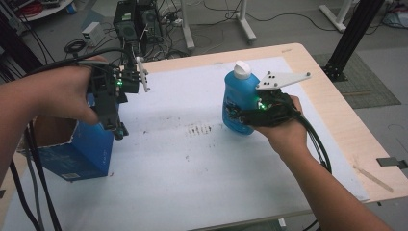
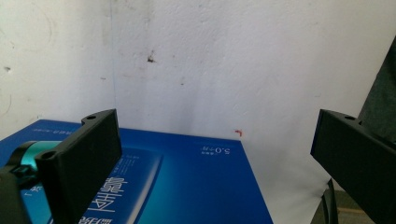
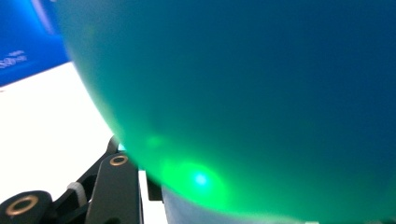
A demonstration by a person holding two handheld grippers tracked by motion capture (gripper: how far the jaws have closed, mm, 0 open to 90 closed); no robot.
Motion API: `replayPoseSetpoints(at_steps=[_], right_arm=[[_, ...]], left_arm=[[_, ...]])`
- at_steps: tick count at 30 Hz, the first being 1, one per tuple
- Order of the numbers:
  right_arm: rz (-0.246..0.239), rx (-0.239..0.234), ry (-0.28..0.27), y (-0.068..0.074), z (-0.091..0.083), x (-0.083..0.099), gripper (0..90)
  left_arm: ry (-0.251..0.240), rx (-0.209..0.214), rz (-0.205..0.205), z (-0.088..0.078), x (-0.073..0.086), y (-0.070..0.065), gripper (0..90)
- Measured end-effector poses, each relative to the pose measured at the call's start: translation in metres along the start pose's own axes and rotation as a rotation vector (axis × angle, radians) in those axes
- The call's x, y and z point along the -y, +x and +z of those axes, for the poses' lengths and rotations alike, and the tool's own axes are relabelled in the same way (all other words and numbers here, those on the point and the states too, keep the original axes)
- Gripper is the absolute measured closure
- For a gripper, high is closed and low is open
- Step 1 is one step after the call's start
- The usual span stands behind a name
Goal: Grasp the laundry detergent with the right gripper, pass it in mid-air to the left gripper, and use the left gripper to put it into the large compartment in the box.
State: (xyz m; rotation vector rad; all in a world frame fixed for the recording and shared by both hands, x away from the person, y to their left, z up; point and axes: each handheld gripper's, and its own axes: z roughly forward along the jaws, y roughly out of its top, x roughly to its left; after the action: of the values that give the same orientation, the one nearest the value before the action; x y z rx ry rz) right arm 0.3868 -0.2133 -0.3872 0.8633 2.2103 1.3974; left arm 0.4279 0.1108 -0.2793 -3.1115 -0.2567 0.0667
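Right claw (image 1: 240, 117) clamped on blue bottle (image 1: 239, 98), well inside table edge (image 1: 337, 103)

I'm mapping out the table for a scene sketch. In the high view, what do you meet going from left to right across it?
Blue box → left gripper, fingers apart above the box → smudged marks on the white sheet → blue bottle with a white cap, held upright → right gripper, clamped on the bottle.
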Motion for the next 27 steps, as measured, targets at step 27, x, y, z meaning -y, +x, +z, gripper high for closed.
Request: replayPoseSetpoints(at_steps=[27], right_arm=[[-0.172,-0.398,0.046,0.054,0.003,-0.032,45.8]], left_arm=[[-0.078,0.013,0.121,-0.032,-0.030,-0.046,1.7]])
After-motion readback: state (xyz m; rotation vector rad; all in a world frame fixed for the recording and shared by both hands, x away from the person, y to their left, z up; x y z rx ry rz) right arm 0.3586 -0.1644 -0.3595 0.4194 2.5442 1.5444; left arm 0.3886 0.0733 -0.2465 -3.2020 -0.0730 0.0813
